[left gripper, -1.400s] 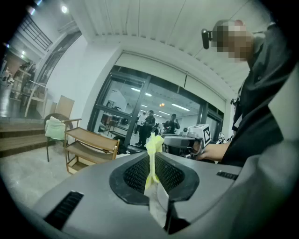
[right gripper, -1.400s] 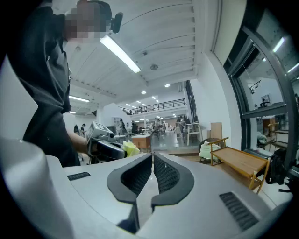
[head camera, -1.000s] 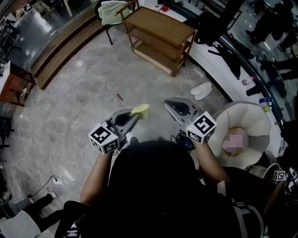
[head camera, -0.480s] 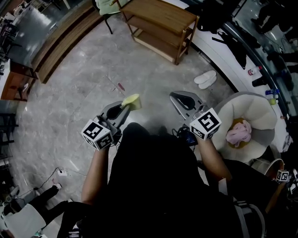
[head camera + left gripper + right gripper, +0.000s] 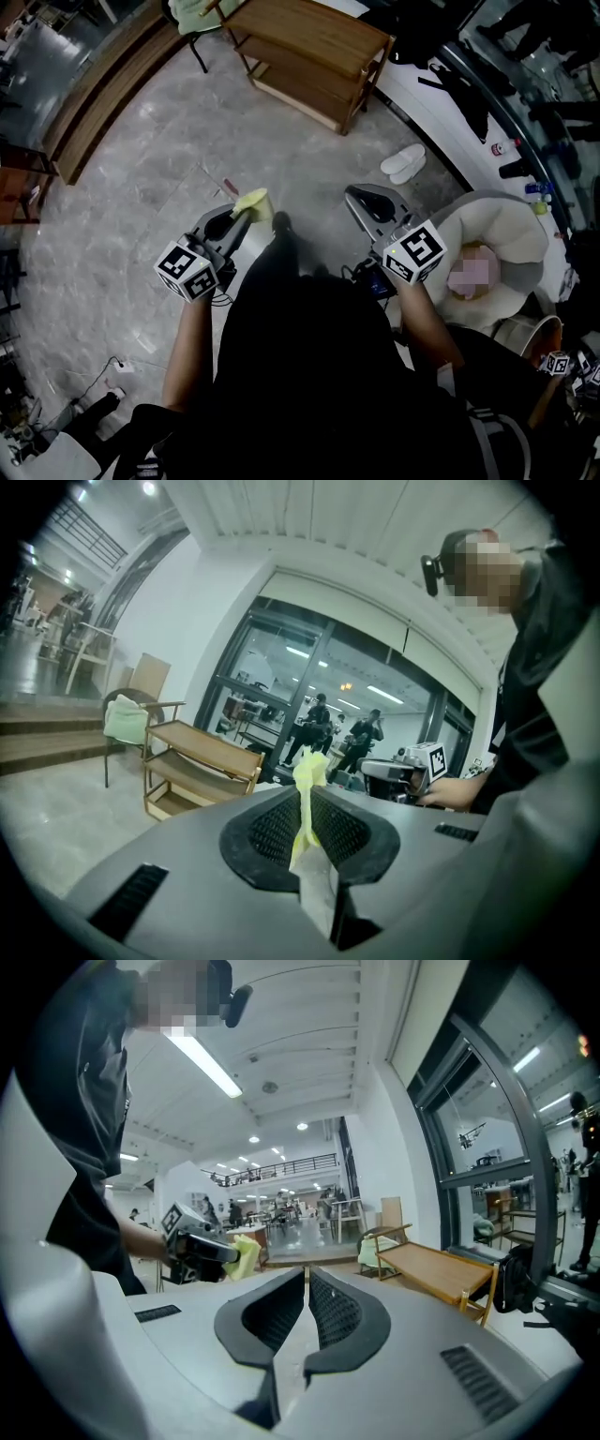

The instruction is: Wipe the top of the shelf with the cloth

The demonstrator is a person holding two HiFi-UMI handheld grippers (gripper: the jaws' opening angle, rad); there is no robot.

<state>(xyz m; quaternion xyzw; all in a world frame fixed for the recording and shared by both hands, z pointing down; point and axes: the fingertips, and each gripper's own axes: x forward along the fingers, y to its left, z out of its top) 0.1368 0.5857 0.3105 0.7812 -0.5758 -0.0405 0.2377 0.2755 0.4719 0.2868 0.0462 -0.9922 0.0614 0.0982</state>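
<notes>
Since a second ago, my left gripper (image 5: 239, 219) has carried the cloth (image 5: 253, 202) a little left and up in the head view. The shelf (image 5: 309, 37) has slid nearer that frame's top edge, and my right gripper (image 5: 354, 195) has hardly shifted.

No wiping has begun, as far as I can judge. The cloth is in hand, which is the one step done. I am well apart from the shelf, with bare stone floor (image 5: 150, 159) between us. What is left is to walk over, lay the cloth on the top board and wipe across it.

Nearest to me, low in the left gripper view, my jaws are clamped on the yellow cloth (image 5: 307, 778). Only a thin fold sits pinched between the ribbed pads, and a crumpled tuft stands up above them. Low in the right gripper view, my other jaws (image 5: 307, 1283) are drawn together with only a hairline slit between them and nothing in it.

Farther off, the wooden shelf (image 5: 202, 750) stands at middle left of the left gripper view and at right of the right gripper view (image 5: 441, 1279). Its top looks bare. A chair (image 5: 127, 719) draped with a pale green cloth stands just beside it.
</notes>
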